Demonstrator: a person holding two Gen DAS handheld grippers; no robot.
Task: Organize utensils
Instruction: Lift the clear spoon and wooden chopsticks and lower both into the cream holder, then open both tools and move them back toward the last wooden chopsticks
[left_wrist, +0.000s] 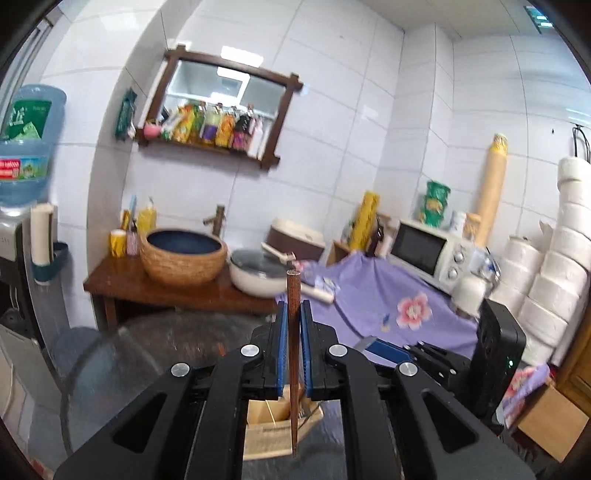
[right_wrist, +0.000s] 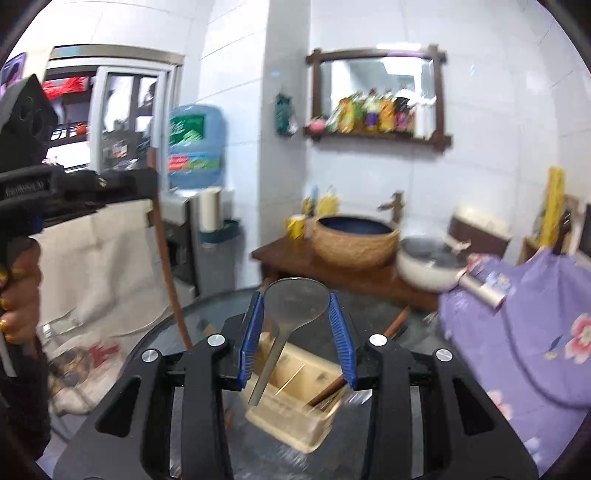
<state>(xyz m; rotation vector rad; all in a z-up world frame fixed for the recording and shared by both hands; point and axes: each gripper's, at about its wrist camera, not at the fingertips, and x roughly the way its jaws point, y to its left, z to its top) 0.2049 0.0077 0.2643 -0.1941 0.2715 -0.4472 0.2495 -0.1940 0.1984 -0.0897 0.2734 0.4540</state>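
left gripper (left_wrist: 294, 314) clamps a chopstick (left_wrist: 293, 354), right gripper (right_wrist: 296, 306) clamps a spoon (right_wrist: 291, 306), above the wooden organizer (right_wrist: 291, 402).

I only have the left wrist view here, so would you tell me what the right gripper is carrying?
Observer: The right gripper grips a metal spoon by its bowl, handle pointing down.
Operator: Where does the handle point?
Observer: Into the wooden organizer box on the glass table.
Operator: Anything already in that box?
Observer: Yes, brown chopsticks lie in its right compartment.
Operator: Is my chopstick visible from there?
Observer: Yes, the chopstick hangs from the left gripper, at the frame's left.
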